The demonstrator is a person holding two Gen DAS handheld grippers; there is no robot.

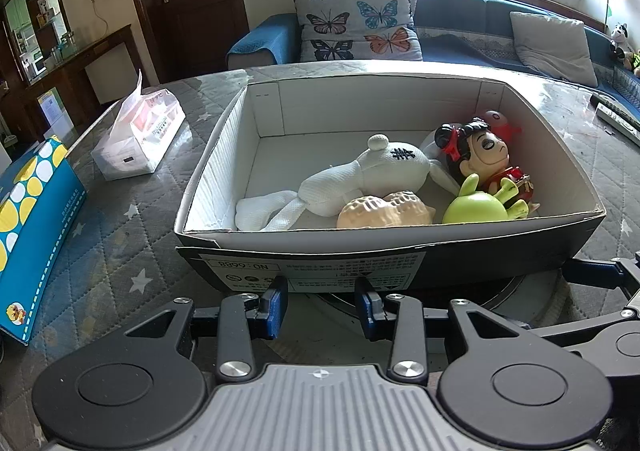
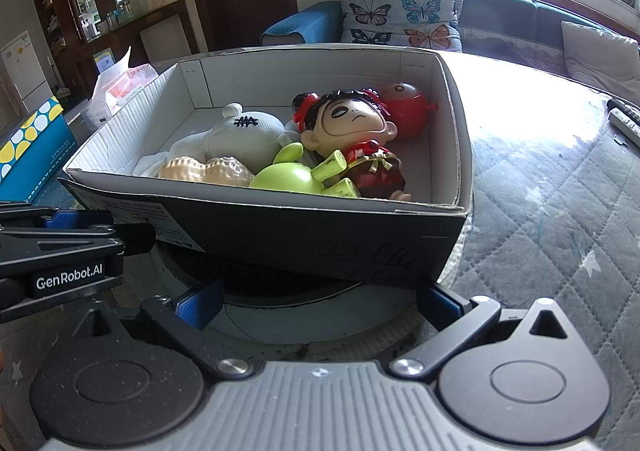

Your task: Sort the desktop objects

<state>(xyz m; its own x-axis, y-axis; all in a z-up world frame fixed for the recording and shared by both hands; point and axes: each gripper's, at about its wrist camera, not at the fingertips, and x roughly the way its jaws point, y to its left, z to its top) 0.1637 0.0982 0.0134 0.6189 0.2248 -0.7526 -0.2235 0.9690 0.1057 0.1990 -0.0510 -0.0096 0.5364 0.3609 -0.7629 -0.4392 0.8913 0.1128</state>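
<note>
A dark cardboard box (image 1: 480, 263) with a white inside stands on the quilted table. In it lie a white plush toy (image 1: 360, 179), a tan peanut-shaped toy (image 1: 384, 211), a green toy (image 1: 476, 207), a black-haired doll in red (image 1: 480, 155) and a round red toy (image 1: 500, 121). My left gripper (image 1: 322, 303) is open just short of the box's front wall (image 2: 320, 235), with nothing between its blue pads. My right gripper (image 2: 320, 303) is open wide at the box's near right corner, also empty. In the right wrist view, the left gripper (image 2: 76, 227) shows at the left.
A tissue pack (image 1: 140, 139) and a blue box with yellow dots (image 1: 32, 219) sit left of the box. Remote controls (image 1: 616, 119) lie at the far right. A round disc (image 2: 280, 315) lies under the box. A sofa with a butterfly cushion (image 1: 356, 23) stands behind the table.
</note>
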